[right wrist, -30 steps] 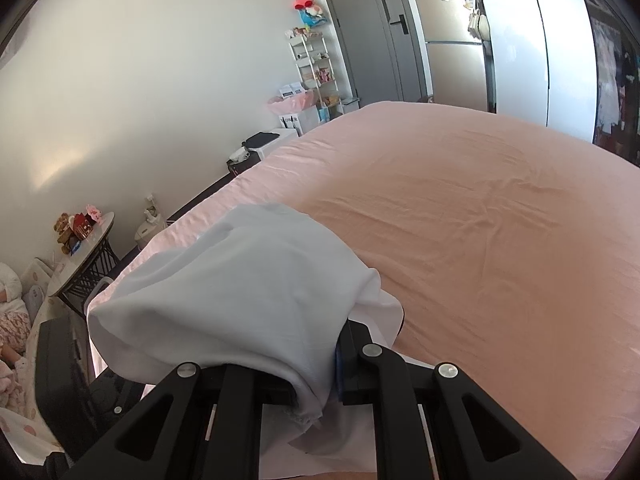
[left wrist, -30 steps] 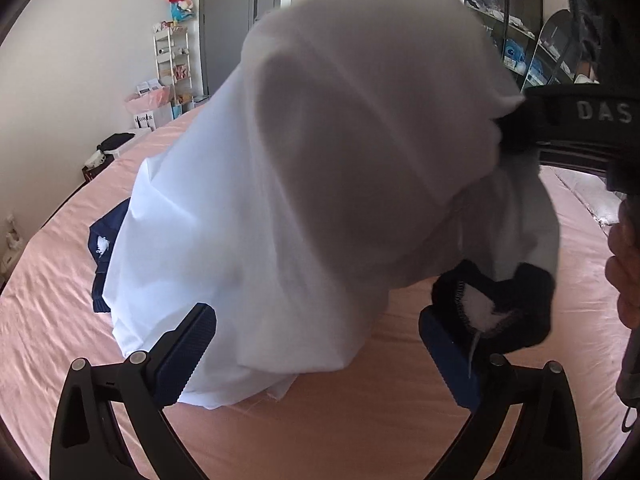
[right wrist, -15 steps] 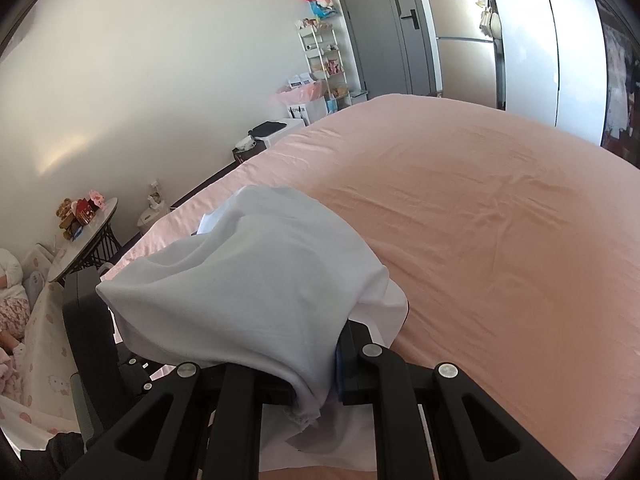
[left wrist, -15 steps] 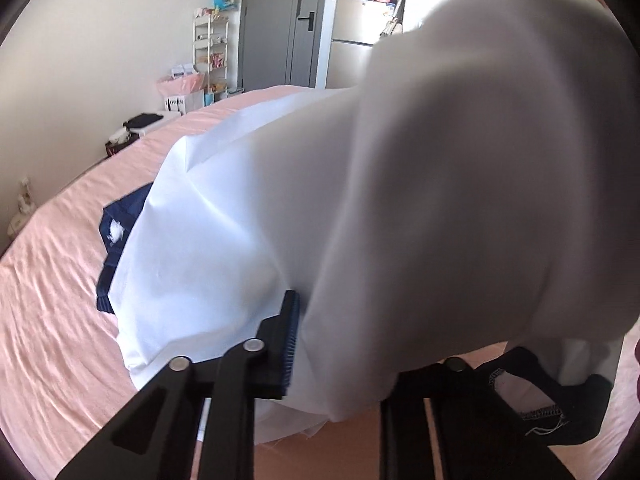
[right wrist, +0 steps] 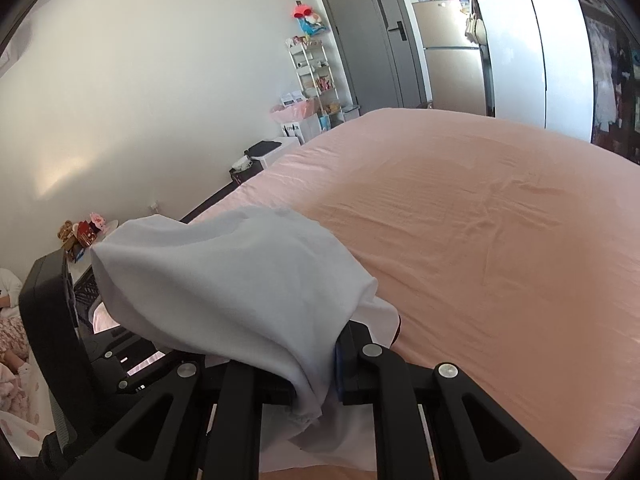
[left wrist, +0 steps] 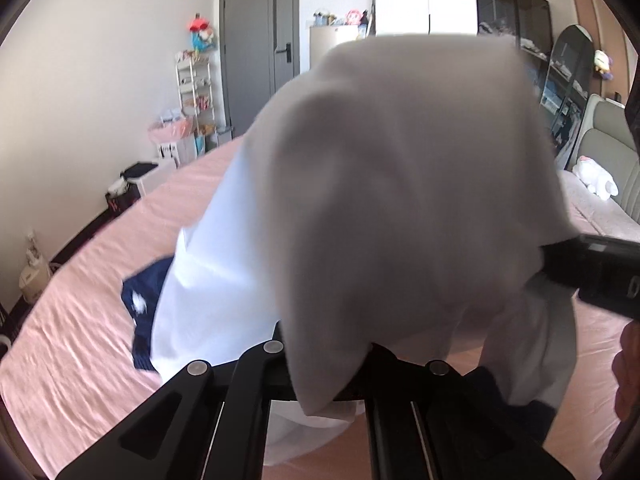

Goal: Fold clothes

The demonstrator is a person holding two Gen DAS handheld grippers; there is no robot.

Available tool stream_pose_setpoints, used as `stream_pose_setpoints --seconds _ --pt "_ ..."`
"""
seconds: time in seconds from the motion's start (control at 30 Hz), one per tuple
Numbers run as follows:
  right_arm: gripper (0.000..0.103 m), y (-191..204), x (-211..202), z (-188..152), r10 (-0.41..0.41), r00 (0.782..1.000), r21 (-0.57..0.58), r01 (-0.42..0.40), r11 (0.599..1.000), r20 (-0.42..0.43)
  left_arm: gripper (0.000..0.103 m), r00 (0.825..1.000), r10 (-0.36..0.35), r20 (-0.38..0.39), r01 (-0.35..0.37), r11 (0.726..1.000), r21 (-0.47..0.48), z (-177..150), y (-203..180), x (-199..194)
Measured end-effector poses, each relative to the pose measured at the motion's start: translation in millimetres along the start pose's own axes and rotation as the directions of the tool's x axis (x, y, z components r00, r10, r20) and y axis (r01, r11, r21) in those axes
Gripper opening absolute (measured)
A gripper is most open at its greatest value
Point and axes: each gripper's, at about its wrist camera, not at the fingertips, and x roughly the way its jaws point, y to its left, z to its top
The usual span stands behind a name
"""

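A white garment [left wrist: 392, 184] with navy trim [left wrist: 144, 304] hangs between both grippers above the pink bed [left wrist: 72, 352]. My left gripper [left wrist: 324, 376] is shut on a fold of the white cloth, which drapes over its fingers and fills most of the left wrist view. My right gripper [right wrist: 316, 376] is shut on another part of the same white garment [right wrist: 224, 284], bunched over its fingers. The right gripper's black body [left wrist: 600, 276] shows at the right edge of the left wrist view, with cloth hanging from it.
The pink bed sheet [right wrist: 480, 240] stretches ahead and right. A white shelf rack [right wrist: 312, 76], grey door [right wrist: 360, 40] and fridge [right wrist: 452, 52] stand at the far wall. A headboard and white plush [left wrist: 596, 184] lie to the right. A side table with toys [right wrist: 80, 232] stands left.
My left gripper went from open around the hanging cloth to shut on it, then lifted. The garment now hangs higher between both grippers. The right gripper kept its hold.
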Motion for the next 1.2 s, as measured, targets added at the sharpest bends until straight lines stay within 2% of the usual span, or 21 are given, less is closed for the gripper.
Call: stream_pose_setpoints --seconds 0.13,0.3,0.5,0.67,0.83,1.07,1.2 --pt "0.01 8.8 -33.0 11.0 -0.006 0.998 -0.026 0.008 1.0 0.067 0.004 0.998 -0.017 0.06 0.013 0.998 0.055 24.1 -15.8 -32.5" --pt "0.01 13.2 -74.0 17.8 -0.017 0.993 -0.031 0.021 0.999 0.116 0.004 0.994 -0.086 0.069 0.081 0.995 0.064 41.5 -30.1 -56.8" --pt "0.01 5.7 -133.7 20.2 -0.059 0.98 -0.021 0.064 0.998 0.188 0.004 0.985 -0.149 0.092 0.137 0.982 0.13 57.9 -83.6 -89.7" --pt "0.01 -2.9 -188.9 23.3 -0.133 0.961 -0.022 0.143 0.989 0.242 0.004 0.968 -0.229 0.105 0.207 0.96 0.187 73.8 -149.3 -113.7" --pt "0.01 -14.5 -241.4 19.7 -0.224 0.935 -0.024 0.24 0.97 0.276 0.004 0.937 -0.335 0.1 0.31 0.928 0.207 86.9 -200.7 -130.5" --pt "0.01 -36.2 -286.8 -6.4 -0.322 0.911 0.021 0.327 0.945 0.257 0.004 0.907 -0.418 0.04 0.395 0.881 0.26 66.0 -261.0 -147.6" --pt "0.01 -48.3 -292.7 -34.1 -0.351 0.913 0.052 0.348 0.936 0.206 0.004 0.899 -0.437 -0.035 0.429 0.86 0.278 33.7 -282.8 -142.0"
